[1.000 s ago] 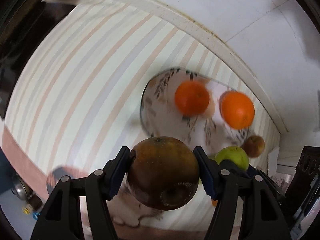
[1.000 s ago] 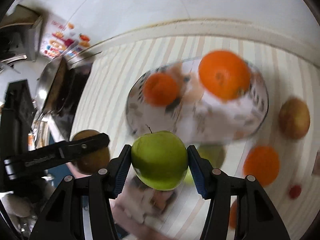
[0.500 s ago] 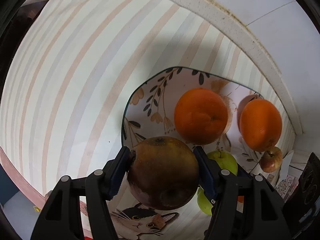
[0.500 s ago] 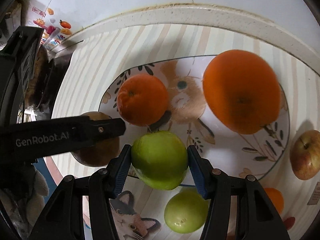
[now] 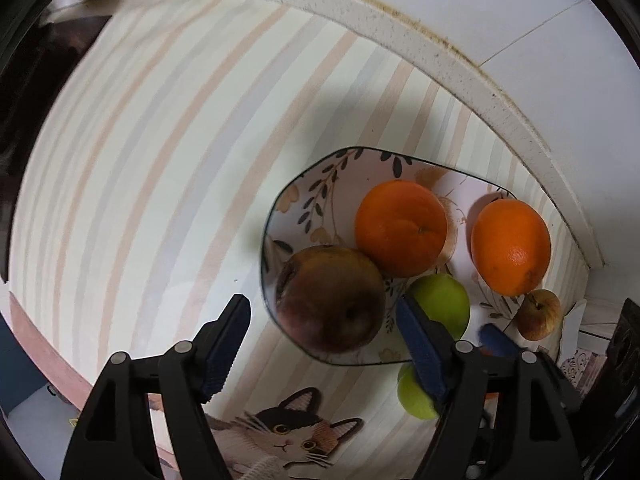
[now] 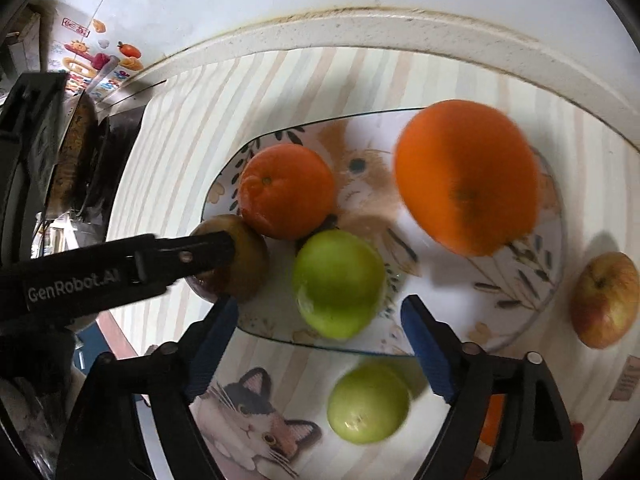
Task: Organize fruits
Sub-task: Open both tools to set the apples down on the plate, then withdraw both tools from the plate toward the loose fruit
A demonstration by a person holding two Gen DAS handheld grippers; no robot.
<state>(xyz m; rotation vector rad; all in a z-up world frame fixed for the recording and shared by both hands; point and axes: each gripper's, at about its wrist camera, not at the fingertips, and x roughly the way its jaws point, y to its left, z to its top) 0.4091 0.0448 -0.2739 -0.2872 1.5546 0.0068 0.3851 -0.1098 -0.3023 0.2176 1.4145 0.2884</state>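
Here, the count by kind —
Oranges: two on the plate [image 6: 532, 308], a small orange [image 6: 286, 190] and a big orange [image 6: 466, 176]; a further orange shape showed low at the right, mostly hidden.
Green apples: two; one green apple [image 6: 338, 282] lay on the plate's near part, the second green apple [image 6: 368, 402] on the cloth just off the rim.
Brown apple [image 5: 330, 298]: one, on the plate's left edge, touching the small orange.
Red apple [image 6: 604, 298]: one, on the cloth right of the plate.
Left gripper [image 5: 322, 344]: jaws had just been opening; spread, pads clear of the brown apple.
Right gripper [image 6: 320, 344]: jaws had just been opening; wide, pads clear of the green apple.
Surface: striped cloth [image 5: 160, 160] with a cat print [image 5: 288, 436].
Room: pale counter edge [image 5: 400, 20], white tiles behind, stickers [image 6: 100, 56] on the wall.
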